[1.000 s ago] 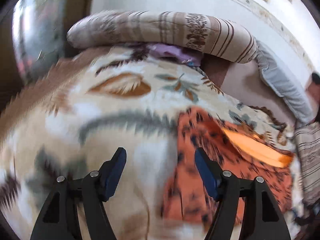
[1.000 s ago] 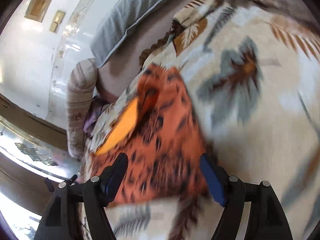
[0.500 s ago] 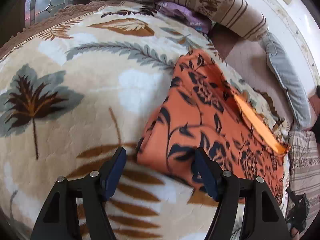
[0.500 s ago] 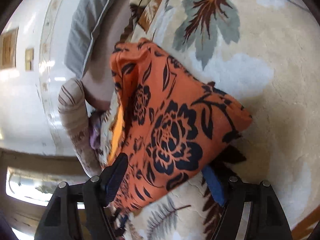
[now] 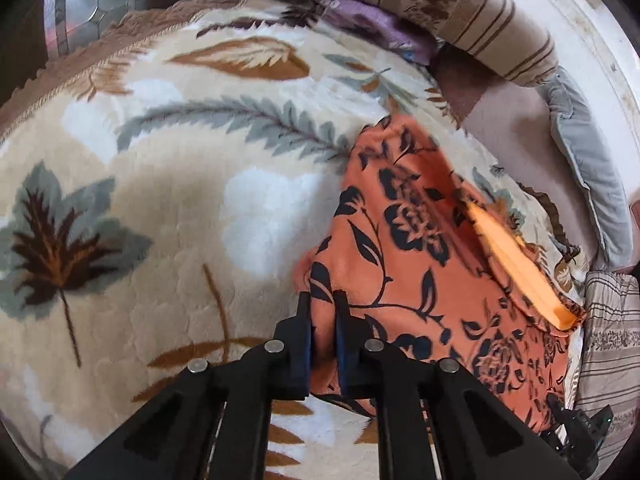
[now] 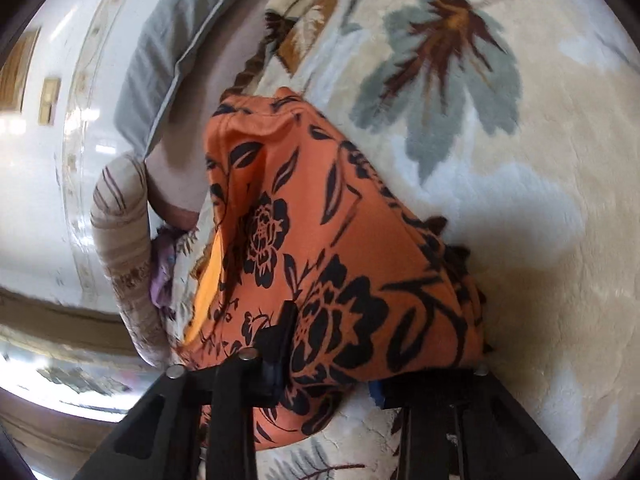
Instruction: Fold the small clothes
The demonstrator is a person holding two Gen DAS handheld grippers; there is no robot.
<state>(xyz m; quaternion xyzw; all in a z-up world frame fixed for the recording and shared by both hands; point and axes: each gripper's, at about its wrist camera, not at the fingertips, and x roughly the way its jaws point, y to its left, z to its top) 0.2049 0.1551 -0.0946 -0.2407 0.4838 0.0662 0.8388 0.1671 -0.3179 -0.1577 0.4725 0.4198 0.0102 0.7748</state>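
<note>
Your left gripper (image 5: 322,314) is pinched onto the near corner of the orange floral garment (image 5: 432,264), which lies on the leaf-print blanket (image 5: 160,200). Your right gripper (image 6: 332,364) has cloth draped over it; whether it's clamped, you can't tell. A thin pinch may slip, collapsing the fold

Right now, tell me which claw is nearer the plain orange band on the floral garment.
Right. The right claw sits at the floral garment edge just beside the plain orange band; the left claw pinches the opposite corner, across the fabric.
</note>
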